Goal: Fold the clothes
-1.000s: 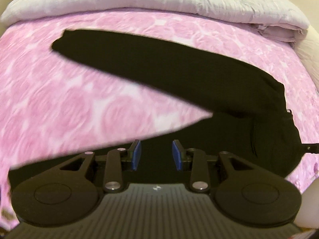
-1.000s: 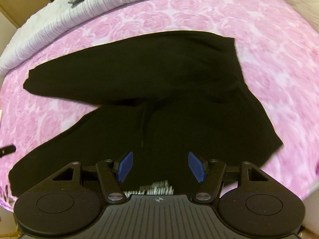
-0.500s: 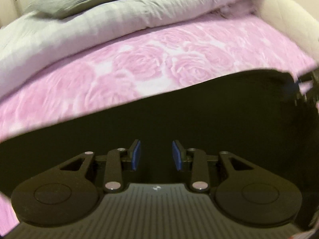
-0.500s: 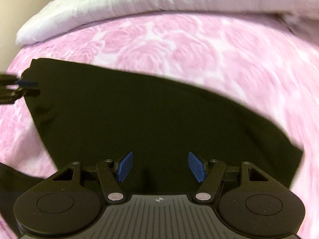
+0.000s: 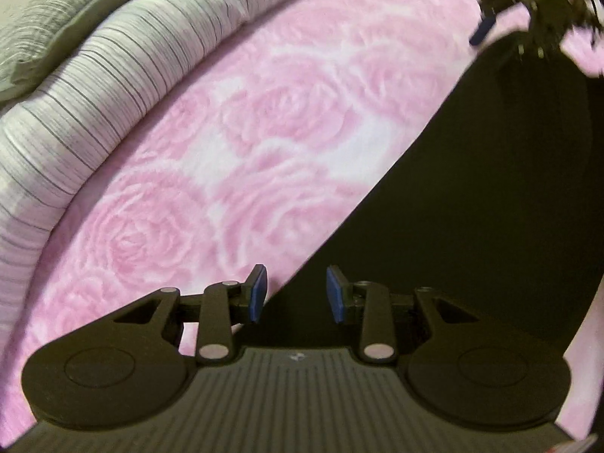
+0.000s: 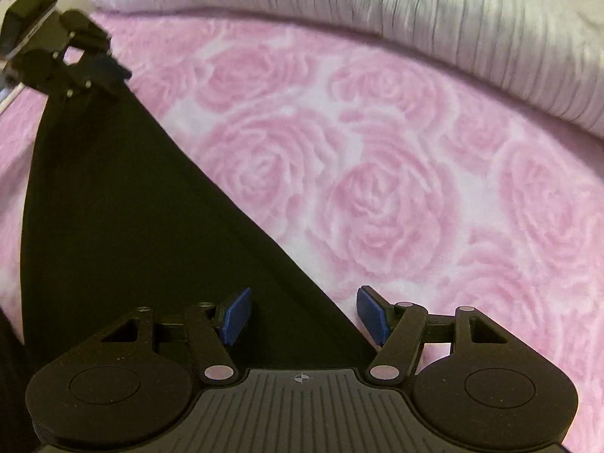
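Note:
A black garment lies flat on a pink rose-patterned blanket. My left gripper is open and low over the garment's left corner, and the cloth edge runs up and right from between its blue pads. In the right wrist view the same garment fills the left side. My right gripper is open wider over the opposite corner, with the edge passing between its pads. Each view shows the other tool's fingers at the far end of that edge.
A rolled grey-striped duvet lies along the far side of the bed, and it also crosses the top of the right wrist view. A grey pillow rests on it. Bare pink blanket lies between garment and duvet.
Both grippers have moved forward and down from over the spread garment to the two ends of one edge. Each has turned inward, so the other tool is in view. Their openings are unchanged.

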Available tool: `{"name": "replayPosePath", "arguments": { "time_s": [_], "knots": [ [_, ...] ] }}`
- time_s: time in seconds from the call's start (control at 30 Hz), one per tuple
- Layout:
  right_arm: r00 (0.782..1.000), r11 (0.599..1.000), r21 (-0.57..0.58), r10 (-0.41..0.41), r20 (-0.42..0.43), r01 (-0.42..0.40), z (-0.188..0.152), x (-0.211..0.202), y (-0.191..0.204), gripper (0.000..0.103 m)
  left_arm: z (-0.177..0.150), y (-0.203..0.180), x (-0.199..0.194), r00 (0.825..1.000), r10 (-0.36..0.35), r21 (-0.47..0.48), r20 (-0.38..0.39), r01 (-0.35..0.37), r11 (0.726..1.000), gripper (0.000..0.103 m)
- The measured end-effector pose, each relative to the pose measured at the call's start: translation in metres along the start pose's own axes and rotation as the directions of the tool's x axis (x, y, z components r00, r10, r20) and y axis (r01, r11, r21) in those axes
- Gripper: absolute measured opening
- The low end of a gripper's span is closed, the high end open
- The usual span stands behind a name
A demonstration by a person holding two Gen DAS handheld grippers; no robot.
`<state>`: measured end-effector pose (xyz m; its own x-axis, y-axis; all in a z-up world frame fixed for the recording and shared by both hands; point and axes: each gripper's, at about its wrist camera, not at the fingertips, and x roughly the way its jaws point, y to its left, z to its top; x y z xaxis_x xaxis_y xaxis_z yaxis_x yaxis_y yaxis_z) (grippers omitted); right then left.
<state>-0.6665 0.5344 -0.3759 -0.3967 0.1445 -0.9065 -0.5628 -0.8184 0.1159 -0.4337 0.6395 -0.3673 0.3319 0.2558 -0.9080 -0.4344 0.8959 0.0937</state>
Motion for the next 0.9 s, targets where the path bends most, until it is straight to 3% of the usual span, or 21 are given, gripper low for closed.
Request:
{"name": "replayPosePath", "arguments": {
  "time_s": [0.2, 0.23, 0.27, 0.3, 0.33, 0.37, 0.4, 0.47, 0.6, 0.7, 0.77, 0.83, 0.9],
  "knots": [
    [0.998, 1.0, -0.009, 0.006, -0.056, -0.007, 0.001, 0.016, -0.01, 0.065, -0.013, 0.018, 0.017, 0.997, -0.044, 0.005, -0.063, 0.045, 0.999, 0.031],
    [0.998, 1.0, -0.005, 0.004, -0.06, -0.004, 0.001, 0.015, -0.01, 0.06, -0.014, 0.018, 0.015, 0.997, -0.045, 0.001, -0.059, 0.045, 0.999, 0.03],
    [0.998, 1.0, -0.008, -0.005, -0.068, 0.005, 0.001, 0.014, -0.008, 0.036, -0.014, 0.017, 0.014, 0.997, -0.044, 0.004, -0.058, 0.045, 0.999, 0.022],
    [0.997, 0.999, -0.021, -0.025, -0.069, 0.024, 0.0, 0.012, -0.003, 0.024, -0.014, 0.014, 0.013, 0.998, -0.041, 0.012, -0.058, 0.041, 0.999, 0.007],
    [0.996, 0.999, -0.033, -0.045, -0.071, 0.043, -0.001, 0.009, 0.001, 0.006, -0.014, 0.007, 0.01, 0.998, -0.016, 0.036, -0.055, 0.018, 0.999, 0.004],
    [0.995, 0.997, -0.048, -0.066, -0.071, 0.063, -0.001, 0.006, 0.006, 0.002, -0.015, -0.002, 0.007, 0.999, 0.017, 0.067, -0.05, -0.014, 0.998, 0.002],
    [0.993, 0.993, -0.073, -0.096, -0.064, 0.091, -0.004, 0.002, 0.013, 0.002, -0.017, -0.01, 0.002, 0.998, 0.052, 0.083, -0.038, -0.049, 0.995, 0.002],
    [0.985, 0.98, -0.099, -0.173, -0.018, 0.171, -0.009, -0.012, 0.03, 0.002, -0.026, -0.022, -0.019, 0.992, 0.127, 0.028, 0.02, -0.127, 0.991, 0.002],
    [0.939, 0.934, -0.12, -0.325, 0.113, 0.337, -0.029, -0.062, 0.08, 0.002, -0.059, -0.063, -0.088, 0.952, 0.268, -0.18, 0.148, -0.24, 0.954, 0.002],
    [0.9, 0.896, -0.133, -0.397, 0.182, 0.423, -0.061, -0.108, 0.134, 0.002, -0.094, -0.119, -0.146, 0.934, 0.297, -0.304, 0.199, -0.229, 0.925, 0.002],
    [0.888, 0.888, -0.122, -0.418, 0.191, 0.444, -0.088, -0.133, 0.169, 0.002, -0.122, -0.167, -0.181, 0.934, 0.297, -0.367, 0.199, -0.21, 0.906, 0.002],
    [0.883, 0.885, -0.102, -0.431, 0.186, 0.454, -0.121, -0.158, 0.208, 0.002, -0.153, -0.211, -0.207, 0.943, 0.275, -0.442, 0.184, -0.171, 0.88, 0.002],
    [0.898, 0.903, -0.049, -0.418, 0.14, 0.428, -0.154, -0.171, 0.242, 0.002, -0.184, -0.248, -0.214, 0.966, 0.218, -0.554, 0.138, -0.107, 0.826, 0.002]
  ]
}}
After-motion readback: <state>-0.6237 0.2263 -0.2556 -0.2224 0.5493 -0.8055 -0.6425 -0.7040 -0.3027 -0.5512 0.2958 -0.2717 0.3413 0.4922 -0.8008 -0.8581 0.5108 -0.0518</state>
